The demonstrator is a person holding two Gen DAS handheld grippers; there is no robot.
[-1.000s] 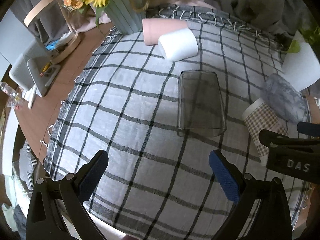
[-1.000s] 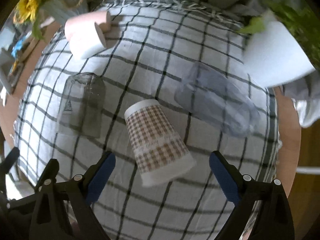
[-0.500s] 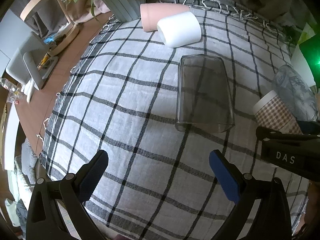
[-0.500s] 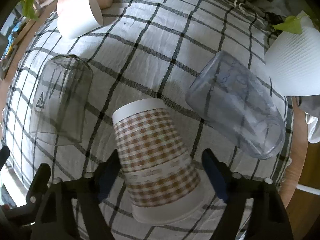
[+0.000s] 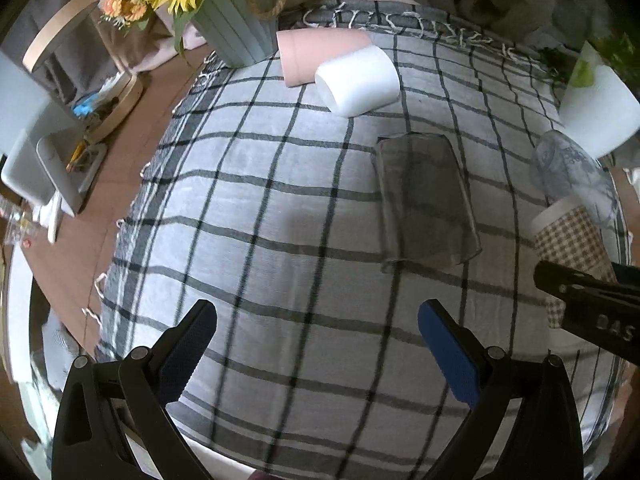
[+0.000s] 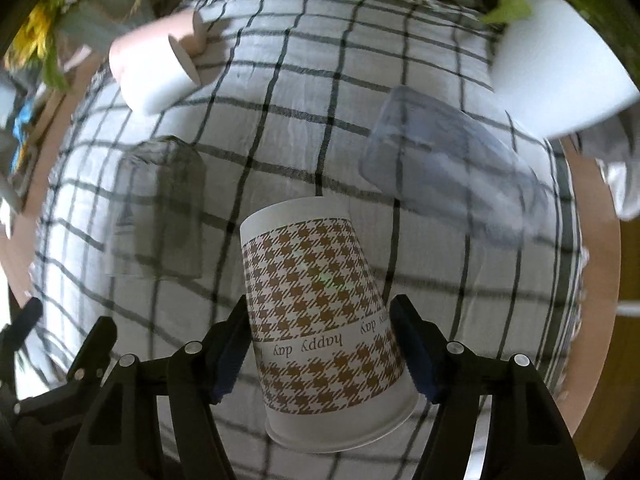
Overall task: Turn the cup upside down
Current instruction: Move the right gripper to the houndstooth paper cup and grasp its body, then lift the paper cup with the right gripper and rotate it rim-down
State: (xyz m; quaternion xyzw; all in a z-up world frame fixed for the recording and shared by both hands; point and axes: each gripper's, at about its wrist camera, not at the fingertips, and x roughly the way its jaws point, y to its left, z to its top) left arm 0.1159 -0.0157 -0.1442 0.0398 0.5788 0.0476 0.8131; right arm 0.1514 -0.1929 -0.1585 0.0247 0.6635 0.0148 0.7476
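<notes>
A brown-and-white houndstooth paper cup (image 6: 320,312) marked "happy day" lies on its side on the checked cloth, its base away from me. My right gripper (image 6: 320,340) is shut on the cup, one blue pad on each side of it near the rim. The cup also shows at the right edge of the left wrist view (image 5: 572,240). My left gripper (image 5: 316,344) is open and empty above the cloth, with the right gripper's black body (image 5: 592,304) to its right.
A smoky clear glass (image 5: 424,196) lies on its side, also in the right wrist view (image 6: 160,208). A bluish clear cup (image 6: 456,180), a white cup (image 5: 356,80) and a pink cup (image 5: 316,56) lie nearby. A sunflower vase (image 5: 236,20) stands at the back left, a white lampshade (image 6: 560,76) at the right.
My right gripper moved forward around the paper cup and closed on it. The left gripper drifted slightly and stayed open.
</notes>
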